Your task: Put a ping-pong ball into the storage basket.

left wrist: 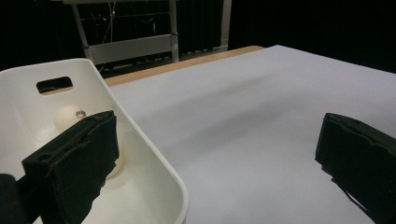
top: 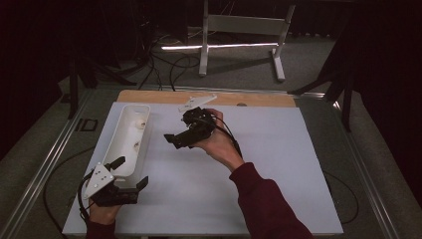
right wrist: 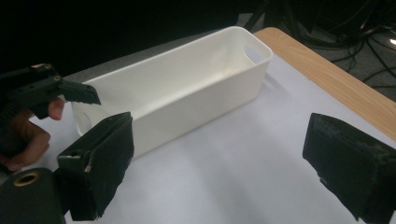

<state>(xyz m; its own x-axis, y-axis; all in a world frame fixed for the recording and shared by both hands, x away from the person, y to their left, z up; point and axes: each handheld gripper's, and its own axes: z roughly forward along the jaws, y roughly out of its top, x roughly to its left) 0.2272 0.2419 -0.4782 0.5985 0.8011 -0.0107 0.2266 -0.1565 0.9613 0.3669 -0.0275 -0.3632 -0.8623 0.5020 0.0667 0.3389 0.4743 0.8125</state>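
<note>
A long white bin (top: 130,137) lies on the left of the white table sheet (top: 268,164), with two white balls (top: 136,145) inside. My left gripper (top: 130,173) is open at the bin's near end; in the left gripper view, one jaw hangs over the bin's inside (left wrist: 154,186) and the other over the sheet, with the bin wall between them. One ball (left wrist: 69,116) lies near the handle slot; another is partly hidden behind the left jaw. My right gripper (top: 178,128) is open mid-table, facing the bin (right wrist: 187,93), with nothing between its jaws.
A wooden strip (top: 259,99) runs along the table's far edge. Beyond it, a white metal stand (top: 241,25) and loose cables (top: 169,67) sit on the floor. The left gripper (right wrist: 51,88) and its hand show at the bin's near end in the right gripper view.
</note>
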